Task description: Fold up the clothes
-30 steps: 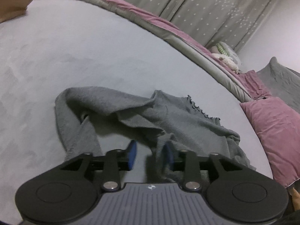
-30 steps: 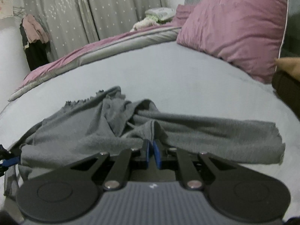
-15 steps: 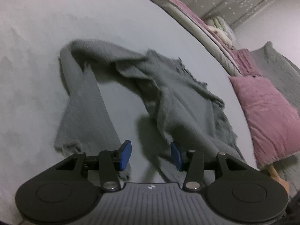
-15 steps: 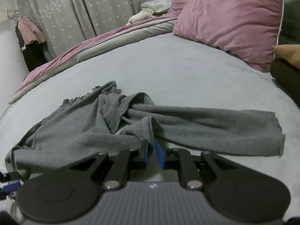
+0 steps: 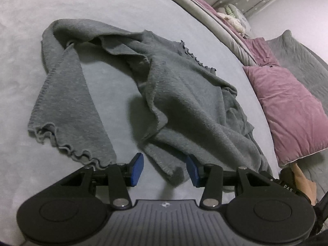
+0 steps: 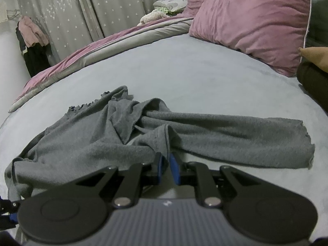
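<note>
That grey sweater (image 5: 184,94) looks soft and floppy; right gripper (image 6: 166,169) fingers pinch a fold, left gripper (image 5: 164,169) gapes near its hem.

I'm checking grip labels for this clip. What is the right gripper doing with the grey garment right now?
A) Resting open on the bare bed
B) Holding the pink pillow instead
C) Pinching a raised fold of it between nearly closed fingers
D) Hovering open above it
C: in the right wrist view the right gripper has its blue pads almost together, with a ridge of the grey garment pulled up between them.
</note>
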Motion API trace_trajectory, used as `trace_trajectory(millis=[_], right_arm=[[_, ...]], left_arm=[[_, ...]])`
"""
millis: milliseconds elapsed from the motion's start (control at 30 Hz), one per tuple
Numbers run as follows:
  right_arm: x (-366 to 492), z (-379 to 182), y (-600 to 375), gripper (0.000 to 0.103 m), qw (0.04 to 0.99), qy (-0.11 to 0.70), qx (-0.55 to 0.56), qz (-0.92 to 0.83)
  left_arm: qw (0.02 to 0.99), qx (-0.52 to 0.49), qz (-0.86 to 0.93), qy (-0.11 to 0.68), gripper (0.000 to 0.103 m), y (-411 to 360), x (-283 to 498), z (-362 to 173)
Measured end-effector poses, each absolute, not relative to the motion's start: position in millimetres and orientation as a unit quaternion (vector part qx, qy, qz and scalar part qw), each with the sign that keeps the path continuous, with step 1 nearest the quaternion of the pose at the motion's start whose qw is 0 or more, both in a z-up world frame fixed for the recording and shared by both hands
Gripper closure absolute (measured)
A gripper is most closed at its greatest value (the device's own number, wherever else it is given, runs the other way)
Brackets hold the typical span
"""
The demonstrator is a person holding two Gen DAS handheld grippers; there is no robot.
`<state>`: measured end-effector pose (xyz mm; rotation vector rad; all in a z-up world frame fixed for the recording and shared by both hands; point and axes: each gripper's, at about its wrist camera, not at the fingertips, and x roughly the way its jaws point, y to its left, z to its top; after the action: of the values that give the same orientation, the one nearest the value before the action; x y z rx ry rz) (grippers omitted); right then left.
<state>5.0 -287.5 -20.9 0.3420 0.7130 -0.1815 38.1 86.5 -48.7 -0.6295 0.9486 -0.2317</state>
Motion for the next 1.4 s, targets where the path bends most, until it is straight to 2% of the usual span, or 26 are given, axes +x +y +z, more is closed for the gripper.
trace_trajectory(millis=[233, 367, 467, 500, 567, 667, 767, 967, 1100, 1400], right_arm=[[6, -24, -285, 0.090, 0.917, 0.351, 0.164, -0.089], [5, -23, -284, 0.090, 0.918, 0.351, 0.163, -0.089], [4, -22, -285, 0.083, 0.917, 0.352, 0.164, -0.088], [4, -21, -285, 0.081, 0.917, 0.352, 0.164, -0.088], [2, -19, -286, 0.068, 0.918, 0.352, 0.162, -0.087], [0, -15, -287, 0.053, 0.920, 0.349, 0.158, -0.083], [-5, -11, -290, 0.046, 0.921, 0.346, 0.156, -0.082], [-16, -1, -298, 0.038, 0.923, 0.342, 0.157, -0.078], [-24, 5, -304, 0.038, 0.925, 0.342, 0.146, -0.074], [-33, -1, -327, 0.039, 0.913, 0.360, 0.180, -0.071]], left_arm=[[0.853, -0.272, -0.102, 0.433, 0.062, 73, 37, -47], [0.862, -0.255, -0.096, 0.428, 0.088, 70, 36, -48], [0.865, -0.247, -0.092, 0.427, 0.098, 70, 36, -49], [0.866, -0.247, -0.092, 0.426, 0.099, 70, 36, -48], [0.865, -0.250, -0.093, 0.424, 0.100, 71, 34, -47], [0.867, -0.249, -0.097, 0.421, 0.100, 73, 31, -43], [0.867, -0.253, -0.100, 0.417, 0.100, 78, 26, -36], [0.871, -0.258, -0.110, 0.404, 0.100, 95, 5, -14], [0.890, -0.232, -0.097, 0.381, 0.101, 109, -12, 5], [0.883, -0.248, -0.081, 0.389, 0.101, 134, -42, 10]])
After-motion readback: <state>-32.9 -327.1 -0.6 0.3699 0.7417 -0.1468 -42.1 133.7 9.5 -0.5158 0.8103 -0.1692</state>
